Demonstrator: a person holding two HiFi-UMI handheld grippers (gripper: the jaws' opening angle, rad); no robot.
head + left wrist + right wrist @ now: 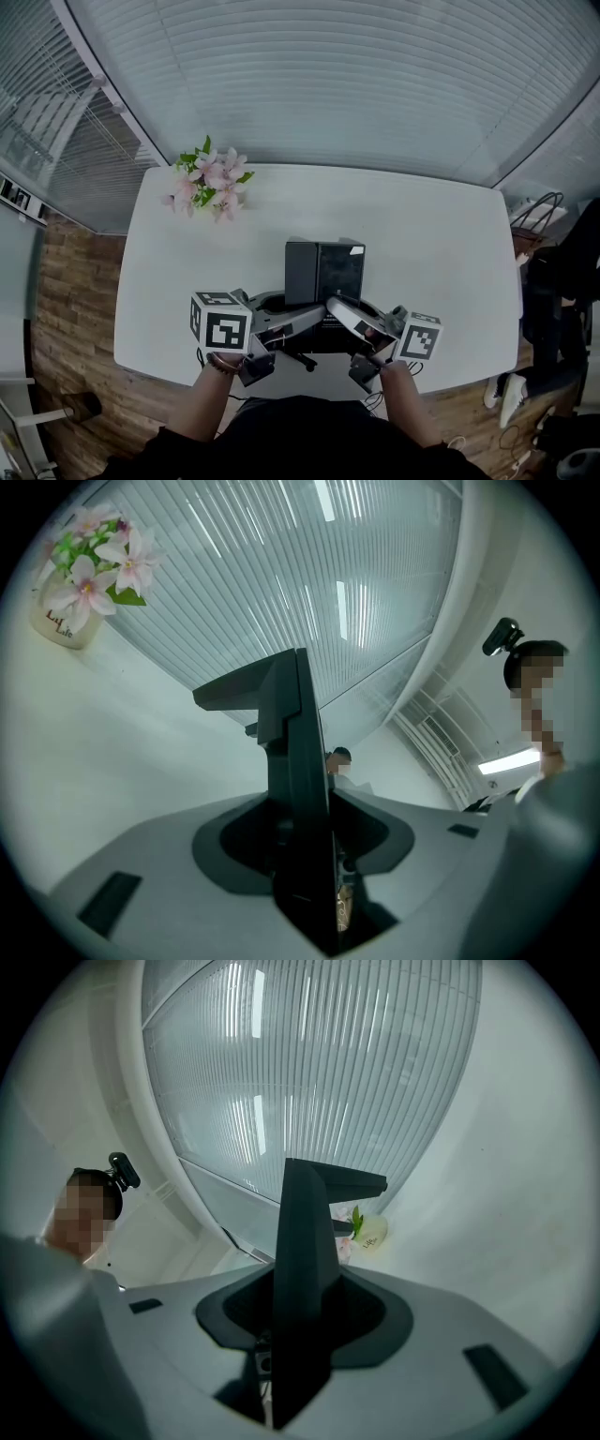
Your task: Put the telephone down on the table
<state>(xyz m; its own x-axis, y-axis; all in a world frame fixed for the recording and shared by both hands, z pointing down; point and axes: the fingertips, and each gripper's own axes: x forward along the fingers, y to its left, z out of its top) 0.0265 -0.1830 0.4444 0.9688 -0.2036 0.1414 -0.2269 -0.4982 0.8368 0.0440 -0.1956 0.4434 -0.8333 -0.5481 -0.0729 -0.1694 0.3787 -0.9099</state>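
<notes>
While it is gripped from both sides, the black telephone (pixel 324 272) is found at the near middle of the white table (pixel 422 234), close to the front edge. Whether its bottom is touching the table top or is just above it cannot be told.

The left gripper (pixel 312 325) is closed on the telephone's left side. In the left gripper view, a thin dark part of the telephone is seen standing up between the two grey jaws, and the gap is filled by it. The right gripper (pixel 337 311) is closed on the telephone's right side in the same way, with the dark part pinched between its jaws. Both grippers are pointed in toward each other and are held nearly flat. A cube (pixel 222 323) with black and white squares is carried on each gripper.

A bunch of pink and white flowers (pixel 208 180) is set in a small pale pot (pixel 61 625) at the far left corner of the table, well apart from the telephone. Pale blinds (pixel 328 75) are hung behind the table. A brown wood floor (pixel 70 309) is seen to the left of it.
</notes>
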